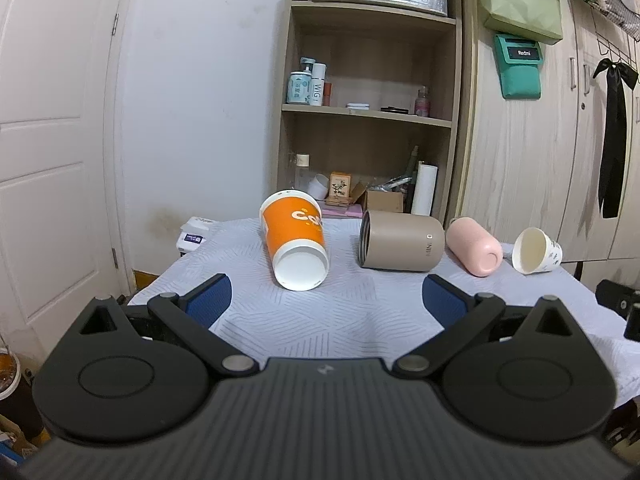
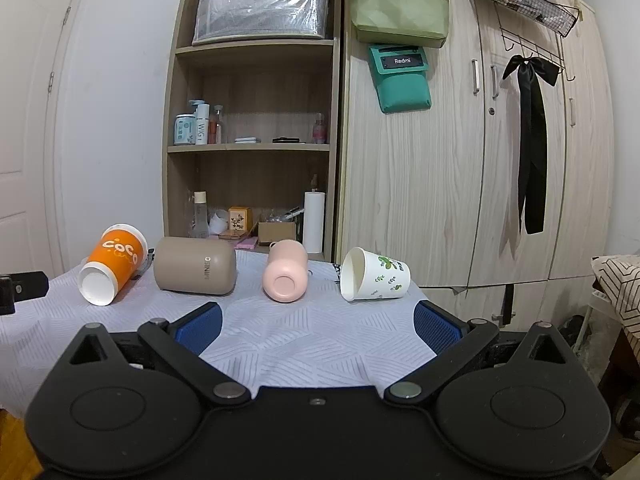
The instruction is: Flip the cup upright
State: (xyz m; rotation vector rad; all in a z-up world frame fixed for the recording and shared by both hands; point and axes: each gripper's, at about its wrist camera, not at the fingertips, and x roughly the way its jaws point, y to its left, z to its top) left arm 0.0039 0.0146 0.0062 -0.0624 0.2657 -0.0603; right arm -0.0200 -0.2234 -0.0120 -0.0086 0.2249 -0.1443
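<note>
Several cups lie on their sides in a row on the cloth-covered table (image 1: 320, 320). From left: an orange paper cup (image 1: 294, 242) (image 2: 114, 264), a tan tumbler (image 1: 402, 245) (image 2: 196, 266), a pink cup (image 1: 474, 246) (image 2: 285, 270), and a white leaf-print paper cup (image 1: 536, 250) (image 2: 374, 274). My left gripper (image 1: 326, 300) is open and empty, short of the orange cup and tumbler. My right gripper (image 2: 318, 328) is open and empty, short of the pink and white cups.
A wooden shelf unit (image 2: 252, 120) with bottles and boxes stands behind the table, with a wardrobe (image 2: 480, 160) to its right. A white door (image 1: 52, 160) is at the left. The other gripper's black body shows at the right edge of the left wrist view (image 1: 618, 304).
</note>
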